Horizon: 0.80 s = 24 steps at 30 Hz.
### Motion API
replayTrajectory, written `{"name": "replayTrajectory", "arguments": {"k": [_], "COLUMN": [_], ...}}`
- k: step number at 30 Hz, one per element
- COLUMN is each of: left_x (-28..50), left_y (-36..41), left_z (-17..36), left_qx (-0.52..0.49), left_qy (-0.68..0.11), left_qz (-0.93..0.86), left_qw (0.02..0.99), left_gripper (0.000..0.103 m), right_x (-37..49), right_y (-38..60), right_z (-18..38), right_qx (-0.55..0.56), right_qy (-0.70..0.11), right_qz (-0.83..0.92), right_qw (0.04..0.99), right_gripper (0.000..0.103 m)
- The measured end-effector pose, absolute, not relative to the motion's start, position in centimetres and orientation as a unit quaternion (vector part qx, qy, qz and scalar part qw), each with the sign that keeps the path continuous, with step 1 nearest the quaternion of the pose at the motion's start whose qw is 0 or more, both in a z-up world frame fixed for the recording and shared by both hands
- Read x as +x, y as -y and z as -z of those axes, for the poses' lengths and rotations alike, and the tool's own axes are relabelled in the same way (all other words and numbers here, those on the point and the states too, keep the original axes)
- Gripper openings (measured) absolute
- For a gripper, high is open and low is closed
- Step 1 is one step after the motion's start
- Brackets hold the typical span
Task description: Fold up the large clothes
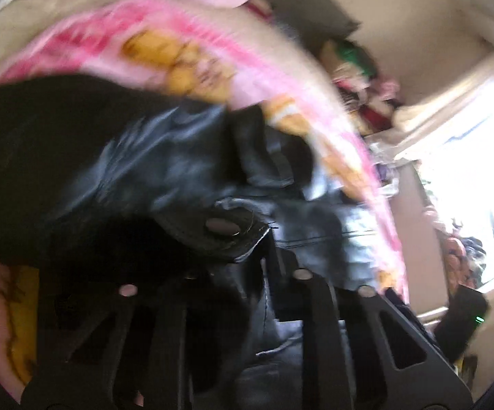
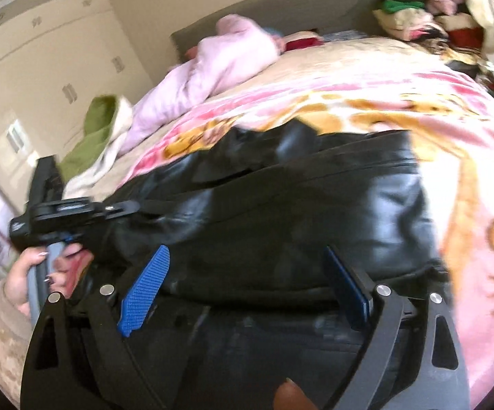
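A black leather jacket (image 2: 281,205) lies spread on a pink cartoon blanket (image 2: 400,102) on the bed. My right gripper (image 2: 247,273) is open, its blue pads (image 2: 144,287) apart just above the jacket's near edge. In the left wrist view my left gripper (image 1: 240,259) is shut on a fold of the jacket (image 1: 178,171), beside a snap tab (image 1: 223,227); the leather covers the fingertips. The left gripper also shows in the right wrist view (image 2: 120,210), at the jacket's left edge, held by a hand. The left view is blurred.
A pale pink garment (image 2: 219,58) and a green-and-cream cloth (image 2: 93,130) lie on the bed's far left. A pile of clothes (image 2: 417,17) sits by the headboard (image 2: 281,3). Cupboards (image 2: 48,51) stand to the left. A bright window (image 1: 479,171) is right of the left gripper.
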<state>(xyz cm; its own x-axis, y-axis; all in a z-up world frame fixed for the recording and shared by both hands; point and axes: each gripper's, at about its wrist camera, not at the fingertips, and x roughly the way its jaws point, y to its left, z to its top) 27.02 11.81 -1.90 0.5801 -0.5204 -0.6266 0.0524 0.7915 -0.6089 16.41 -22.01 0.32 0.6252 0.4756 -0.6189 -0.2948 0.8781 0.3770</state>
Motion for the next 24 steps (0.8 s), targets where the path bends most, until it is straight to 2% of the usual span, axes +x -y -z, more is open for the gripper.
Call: {"name": "replayTrajectory", "arguments": {"k": [3,8,10,15,24], "left_x": [26.4,26.5,27.2,28.5,28.1], "left_y": [-11.4,-11.2,-11.1,-11.5,-12.5], "left_z": [-2.4,-6.5,-6.1,-1.7,1.9], "left_qx": [-0.256,-0.224,-0.211,-0.198,-0.191], "left_qy": [-0.375,-0.329,-0.334,-0.380,-0.394], "left_qz": [0.194,0.208,0.195,0.172,0.157], "left_qw": [0.870,0.893,0.898,0.887,0.885], "left_gripper": [0.004,0.004,0.004,0.004,0.004], "right_x": [16.7,17.8,19.0,23.4,28.9], "right_y": [23.6,25.5,26.2,26.4,24.4], "right_z": [-1.3,-2.9,-3.0,-1.3,4.4], "right_qx": [0.129,0.125,0.126,0.134,0.062], "right_qy": [-0.359,-0.327,-0.326,-0.359,-0.435], "right_qz": [-0.197,-0.162,-0.144,-0.120,-0.087], "right_qw": [0.903,0.923,0.926,0.916,0.894], "right_gripper": [0.085,0.084,0.082,0.062,0.058]}}
